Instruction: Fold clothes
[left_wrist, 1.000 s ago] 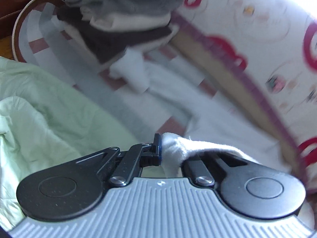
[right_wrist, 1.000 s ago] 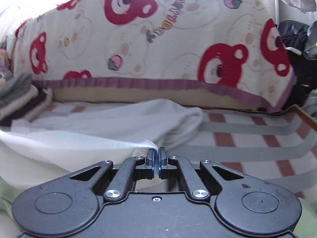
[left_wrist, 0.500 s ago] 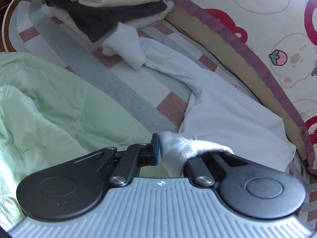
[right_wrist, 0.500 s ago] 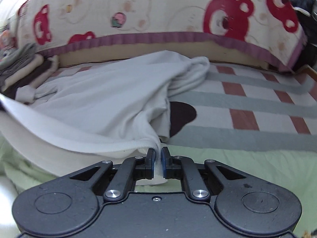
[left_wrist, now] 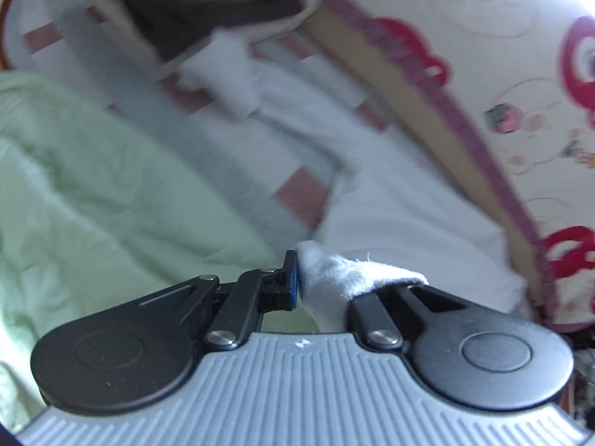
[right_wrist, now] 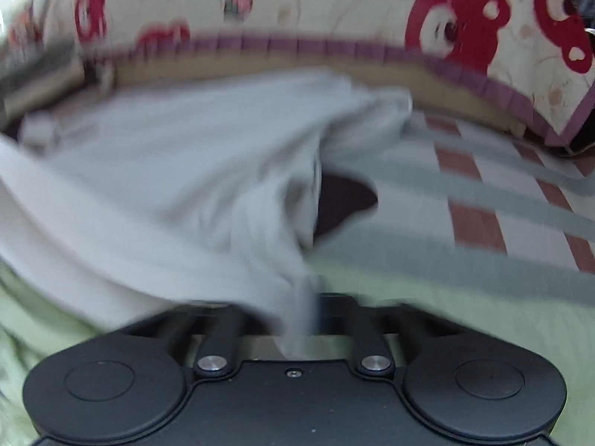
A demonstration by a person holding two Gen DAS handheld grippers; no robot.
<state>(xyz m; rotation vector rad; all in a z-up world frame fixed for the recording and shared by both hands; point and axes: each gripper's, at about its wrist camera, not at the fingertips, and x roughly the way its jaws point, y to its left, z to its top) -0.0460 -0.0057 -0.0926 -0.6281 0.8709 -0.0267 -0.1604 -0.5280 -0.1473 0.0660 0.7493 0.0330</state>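
I see the green quilt at my seven o'clock, the white shirt spread from twelve toward the stack (blurred). Left gripper pinches the shirt; right gripper, fabric-covered, I cannot tell.

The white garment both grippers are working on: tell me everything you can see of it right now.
The white garment looks like soft knit cotton, plain, wrinkled and partly bunched. It lies spread across the striped mat beside the bear-print cushion, its near edge lifted over the green quilt. The left gripper is shut on a rolled edge. Another fold drapes into the right gripper; blur hides its grip. A sleeve-like end reaches toward the folded stack.
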